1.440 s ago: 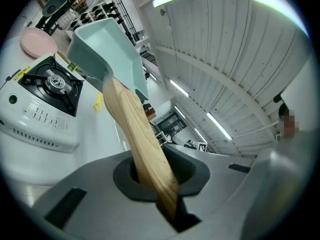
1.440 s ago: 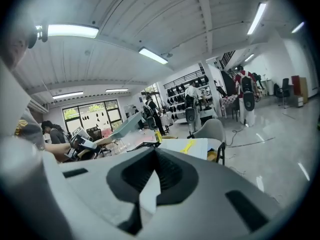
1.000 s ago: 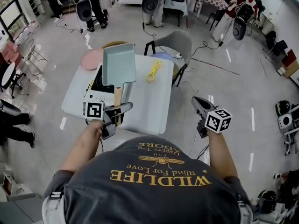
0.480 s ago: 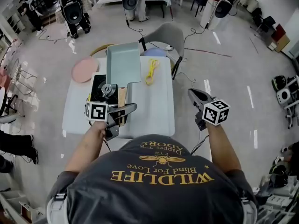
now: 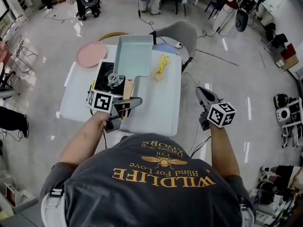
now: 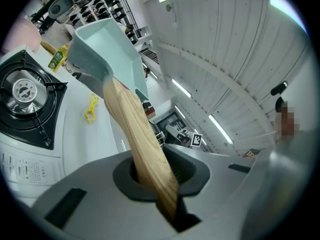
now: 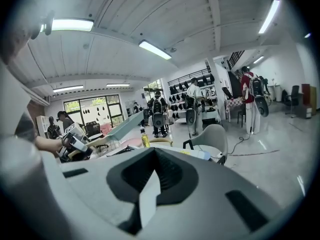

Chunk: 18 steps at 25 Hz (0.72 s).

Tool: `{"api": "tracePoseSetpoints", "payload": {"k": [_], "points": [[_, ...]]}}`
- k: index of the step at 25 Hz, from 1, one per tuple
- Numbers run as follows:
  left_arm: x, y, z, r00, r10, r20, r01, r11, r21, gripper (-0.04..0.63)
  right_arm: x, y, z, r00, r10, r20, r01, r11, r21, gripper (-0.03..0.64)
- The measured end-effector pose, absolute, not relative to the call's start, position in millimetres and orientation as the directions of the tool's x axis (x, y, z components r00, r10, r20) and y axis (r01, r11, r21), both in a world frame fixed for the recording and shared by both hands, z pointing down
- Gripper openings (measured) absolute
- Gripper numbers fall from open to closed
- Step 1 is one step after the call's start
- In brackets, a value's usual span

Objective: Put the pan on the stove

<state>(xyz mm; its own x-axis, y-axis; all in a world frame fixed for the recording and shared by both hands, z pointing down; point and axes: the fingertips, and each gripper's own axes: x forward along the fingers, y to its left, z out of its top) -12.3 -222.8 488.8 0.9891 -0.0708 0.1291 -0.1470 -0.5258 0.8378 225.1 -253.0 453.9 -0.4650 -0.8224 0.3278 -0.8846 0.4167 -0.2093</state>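
Observation:
A pale teal rectangular pan [image 5: 134, 56] with a wooden handle [image 5: 128, 90] hangs above the white table [image 5: 151, 110], just right of and behind the stove. My left gripper [image 5: 135, 101] is shut on that handle [image 6: 137, 134], and the pan [image 6: 102, 44] tilts up and away from it. The stove [image 5: 105, 85] is a white portable unit with a black burner [image 6: 22, 91] at the table's left; nothing stands on it. My right gripper [image 5: 203, 94] is off the table's right edge, jaws together and nothing between them [image 7: 150, 194].
A pink plate [image 5: 92, 54] lies at the table's far left corner and a yellow item [image 5: 162, 65] right of the pan. A grey chair [image 5: 173, 34] stands behind the table. A small yellow bottle [image 6: 58, 58] stands beyond the stove. People and gear fill the far room.
The pan, still held by the left gripper, now sits further right of the stove, so the burner shows uncovered. The right gripper stays beside the table.

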Motion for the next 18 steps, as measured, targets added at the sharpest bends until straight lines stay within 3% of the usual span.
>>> {"api": "tracePoseSetpoints", "payload": {"k": [18], "points": [[-148.4, -187.2, 554.0, 0.963, -0.153, 0.22, -0.265, -0.406, 0.875, 0.043, 103.8, -296.9, 493.3, -0.617, -0.68, 0.395, -0.783, 0.577, -0.231, 0.0]]}}
